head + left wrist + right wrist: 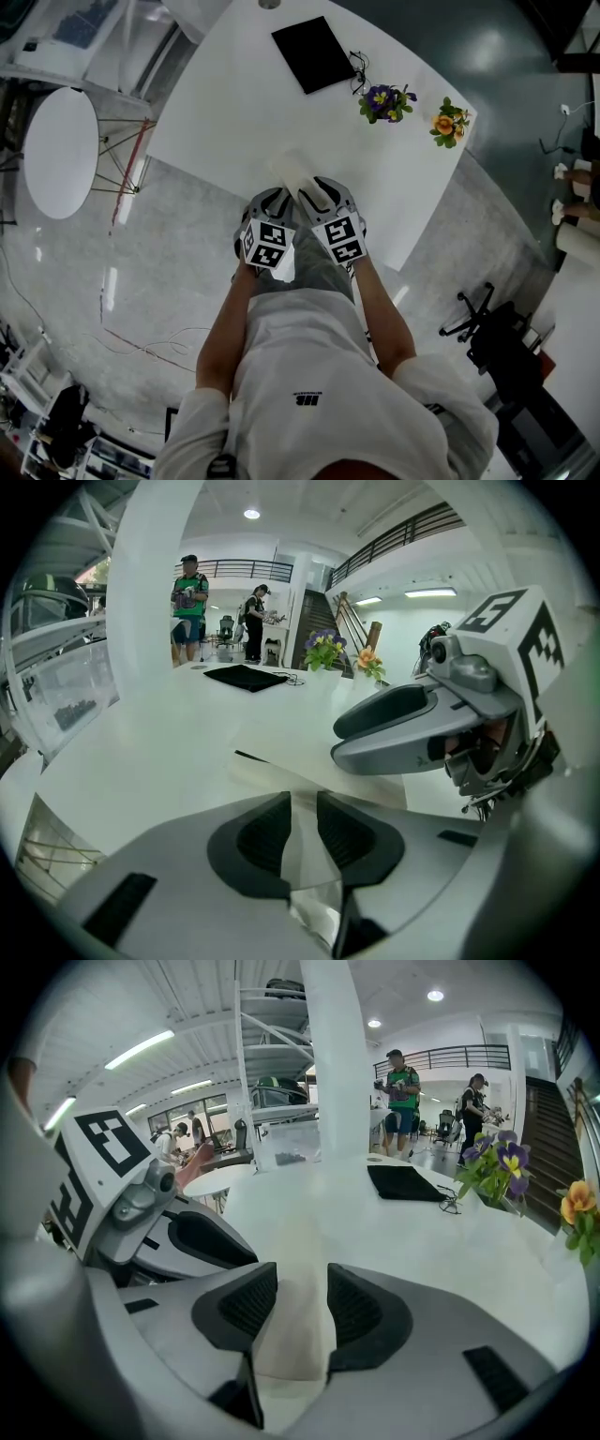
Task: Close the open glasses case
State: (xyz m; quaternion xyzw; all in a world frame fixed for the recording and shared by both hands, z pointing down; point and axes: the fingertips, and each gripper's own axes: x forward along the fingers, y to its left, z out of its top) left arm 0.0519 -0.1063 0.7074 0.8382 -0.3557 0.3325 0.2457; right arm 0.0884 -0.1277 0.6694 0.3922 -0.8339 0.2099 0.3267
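A cream glasses case (292, 170) lies near the front edge of the white table (394, 178). Both grippers sit side by side over its near end. In the left gripper view, a thin cream flap of the case (302, 832) stands between the dark pads (264, 832) of my left gripper (303, 803), whose jaws are drawn in on it. My right gripper (302, 1274) has its jaws closed on the case body (296, 1330), which fills the gap. The case's far end (281, 771) rests on the table. In the head view the grippers hide its near end.
A black flat pad (313, 53) with a dark cable (359, 70) lies at the table's far side. Purple flowers (384, 101) and orange flowers (448, 122) stand at the right edge. A round white table (59, 152) is left, a black chair (473, 314) right. People stand far off.
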